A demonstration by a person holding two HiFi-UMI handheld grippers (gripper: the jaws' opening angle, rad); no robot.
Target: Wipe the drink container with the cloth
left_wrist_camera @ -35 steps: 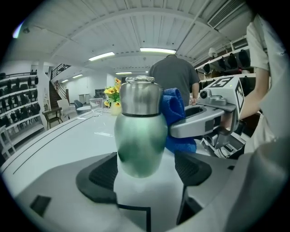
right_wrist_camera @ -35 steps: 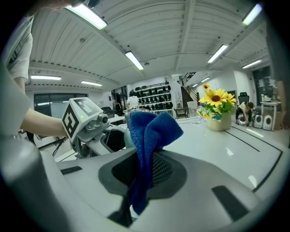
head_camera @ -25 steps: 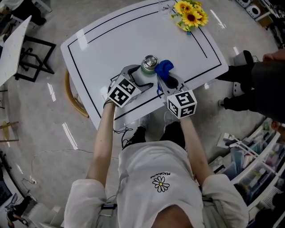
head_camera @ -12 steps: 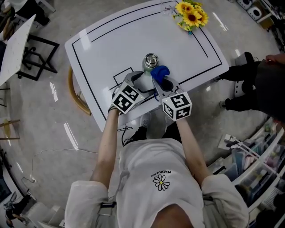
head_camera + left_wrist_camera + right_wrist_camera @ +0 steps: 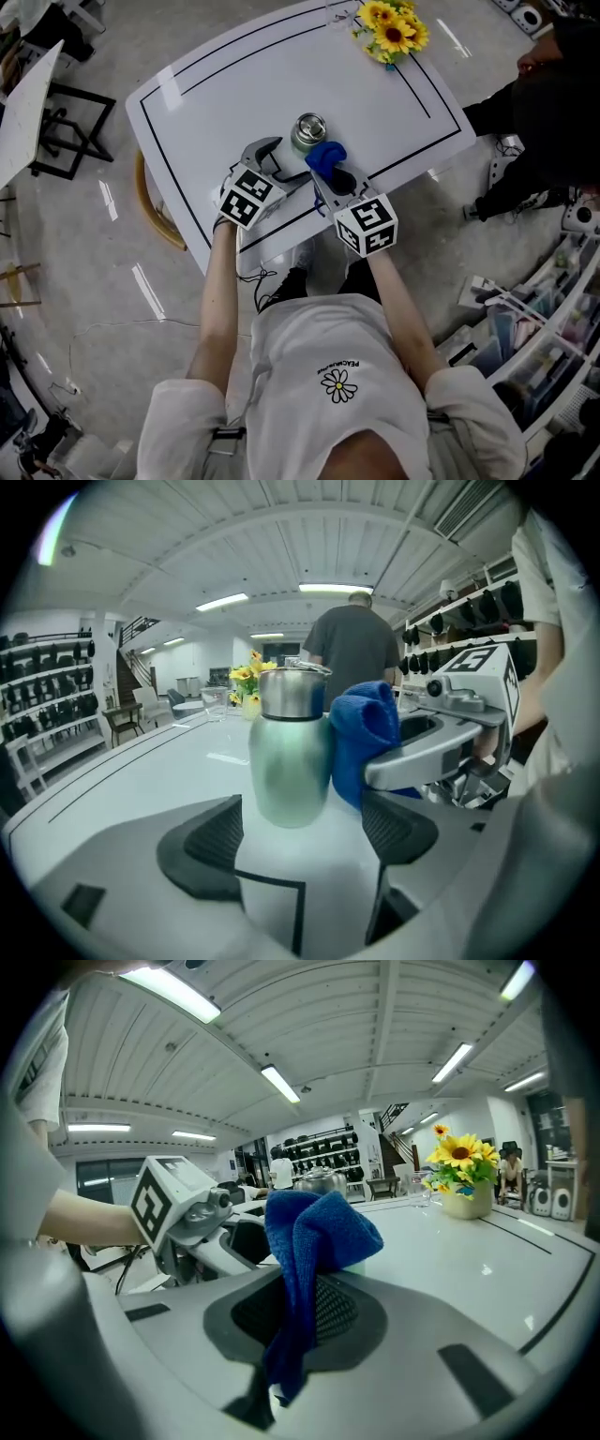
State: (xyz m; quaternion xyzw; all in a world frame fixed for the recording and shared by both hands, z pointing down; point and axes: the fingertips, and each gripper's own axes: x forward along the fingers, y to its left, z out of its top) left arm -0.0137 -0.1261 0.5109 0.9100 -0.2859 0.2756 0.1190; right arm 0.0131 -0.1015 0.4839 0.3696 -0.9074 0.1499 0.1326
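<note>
Here, green metal flask (image 5: 309,132) upright on table (image 5: 234,75), frame centre, left gripper (image 5: 300,832) fingers wide apart, just short of it, right gripper (image 5: 298,1309) fingers clamped on blue cloth (image 5: 314,1232) against flask's side.

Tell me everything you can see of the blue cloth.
The blue cloth looks like soft, napped microfibre, bunched into folds rather than spread flat. The right gripper has its jaws shut on the lower part; a narrow tail hangs below them and a rounded wad stands above. That wad seems clear of the table and lies against the upper side of the upright green metal drink container.
</note>
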